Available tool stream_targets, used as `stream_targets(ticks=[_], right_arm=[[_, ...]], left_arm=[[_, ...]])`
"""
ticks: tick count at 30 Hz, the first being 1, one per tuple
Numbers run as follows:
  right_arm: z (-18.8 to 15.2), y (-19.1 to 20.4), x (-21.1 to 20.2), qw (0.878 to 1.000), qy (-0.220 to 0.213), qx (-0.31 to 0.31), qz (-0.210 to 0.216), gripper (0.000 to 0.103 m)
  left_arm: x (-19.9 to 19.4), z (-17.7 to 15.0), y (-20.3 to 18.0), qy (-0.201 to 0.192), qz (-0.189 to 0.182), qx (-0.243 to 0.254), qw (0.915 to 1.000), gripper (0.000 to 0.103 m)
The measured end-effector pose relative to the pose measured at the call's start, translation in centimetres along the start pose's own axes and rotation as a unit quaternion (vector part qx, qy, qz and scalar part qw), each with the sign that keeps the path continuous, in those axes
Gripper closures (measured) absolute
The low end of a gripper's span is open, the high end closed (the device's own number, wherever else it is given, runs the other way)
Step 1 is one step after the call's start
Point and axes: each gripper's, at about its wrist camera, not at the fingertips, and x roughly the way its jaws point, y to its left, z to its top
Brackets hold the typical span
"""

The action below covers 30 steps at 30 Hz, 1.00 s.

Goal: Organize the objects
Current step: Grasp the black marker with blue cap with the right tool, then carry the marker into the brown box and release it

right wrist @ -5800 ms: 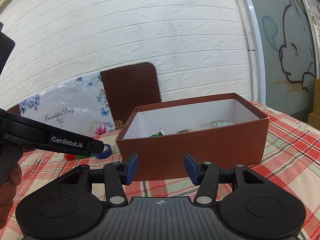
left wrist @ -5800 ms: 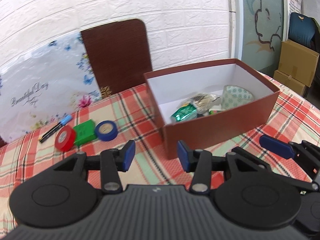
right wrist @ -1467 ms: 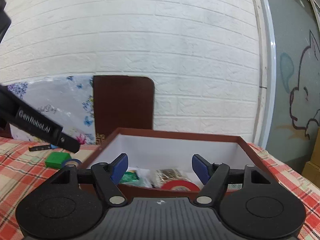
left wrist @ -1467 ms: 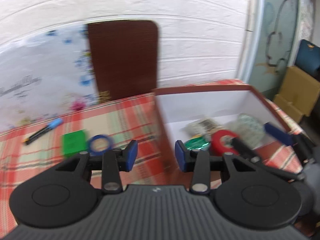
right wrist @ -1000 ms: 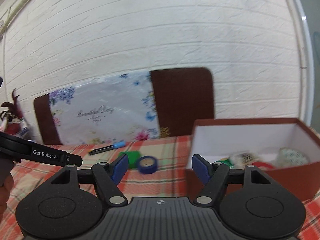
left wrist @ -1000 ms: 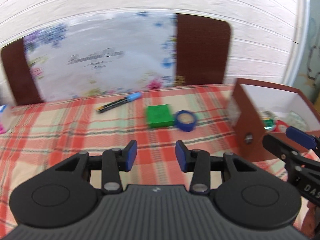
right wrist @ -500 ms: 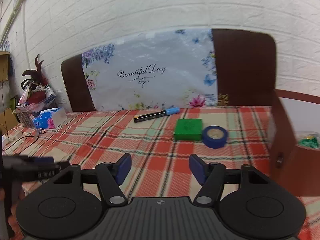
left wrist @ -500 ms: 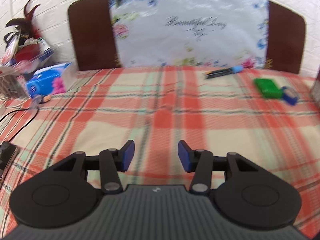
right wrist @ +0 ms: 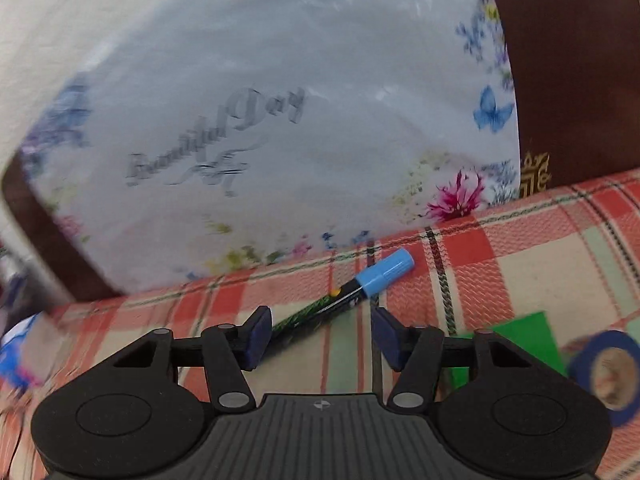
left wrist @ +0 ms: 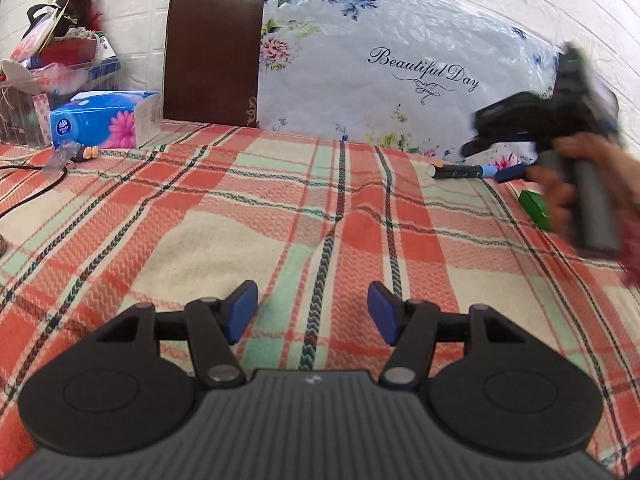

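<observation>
Because the marker lies flat on the tabletop, the right tool stands spread, straddling its barrel untouched, while the left tool, just widened, holds nothing.

Left gripper just widened, empty — right gripper parted.

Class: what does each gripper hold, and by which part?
Nothing. Left gripper is empty; right gripper straddles the marker, pads not touching.
</observation>
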Motion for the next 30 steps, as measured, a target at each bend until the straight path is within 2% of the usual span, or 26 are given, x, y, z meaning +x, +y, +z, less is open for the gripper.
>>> stream_targets(ticks=[1, 3, 5, 6, 7, 11, 16, 20, 23, 25, 26, 27, 30], right_arm=[[0.0, 0.3, 0.9, 1.0, 0.004, 0.003, -0.004, 0.042], [-0.6, 2.5, 1.9, 0.998, -0.009, -0.058, -0.034, 0.044], [-1.9, 4.3, 2.1, 0.99, -0.017, -0.134, -0.049, 0.064], [-2.4, 4.7, 1.9, 0.986, -0.018, -0.162, -0.044, 0.081], [-2.9, 4.9, 1.5, 0.982, -0.018, -0.182, -0.04, 0.087], [-5.4, 4.0, -1.8, 0.974, -0.014, -0.226, -0.02, 0.087], [-11.0, -0.3, -10.3, 0.964, -0.008, -0.263, 0.021, 0.087], [-15.1, -3.6, -17.0, 0.963, -0.007, -0.269, 0.018, 0.087], [-18.2, -6.0, -21.0, 0.965, -0.015, -0.263, 0.002, 0.087], [-19.5, -7.1, -23.1, 0.965, -0.023, -0.26, -0.007, 0.084], [-20.0, -7.5, -23.8, 0.965, -0.024, -0.26, -0.007, 0.083], [-20.2, -7.6, -24.3, 0.966, -0.026, -0.257, -0.006, 0.08], [-20.9, -8.4, -26.0, 0.967, -0.035, -0.251, 0.002, 0.078]], left_arm=[[0.0, -0.1, 0.0, 0.0, 0.0, 0.0, 1.0, 0.04], [0.0, -0.1, 0.2, -0.001, -0.003, -0.004, 1.0, 0.04], [0.0, 0.0, 0.4, -0.002, -0.004, -0.011, 0.9999, 0.04], [0.0, 0.0, 0.4, -0.002, -0.005, -0.014, 0.9999, 0.04], [0.0, 0.0, 0.5, -0.003, -0.005, -0.016, 0.9999, 0.039], [0.1, 0.1, 0.6, -0.002, -0.006, -0.017, 0.9998, 0.039], [0.2, 0.2, 0.8, -0.001, -0.007, -0.019, 0.9998, 0.039], [0.4, 0.3, 0.4, 0.005, -0.005, -0.007, 1.0, 0.035], [0.6, 0.3, -0.5, 0.015, 0.005, 0.02, 0.9997, 0.03], [0.8, 0.4, -2.1, 0.03, 0.031, 0.062, 0.9971, 0.029], [0.5, 0.6, -3.0, 0.036, 0.043, 0.077, 0.9954, 0.032], [0.0, 0.9, -3.8, 0.048, 0.036, 0.073, 0.9955, 0.034], [-2.3, 2.1, -7.2, 0.092, -0.045, 0.02, 0.9946, 0.035]])
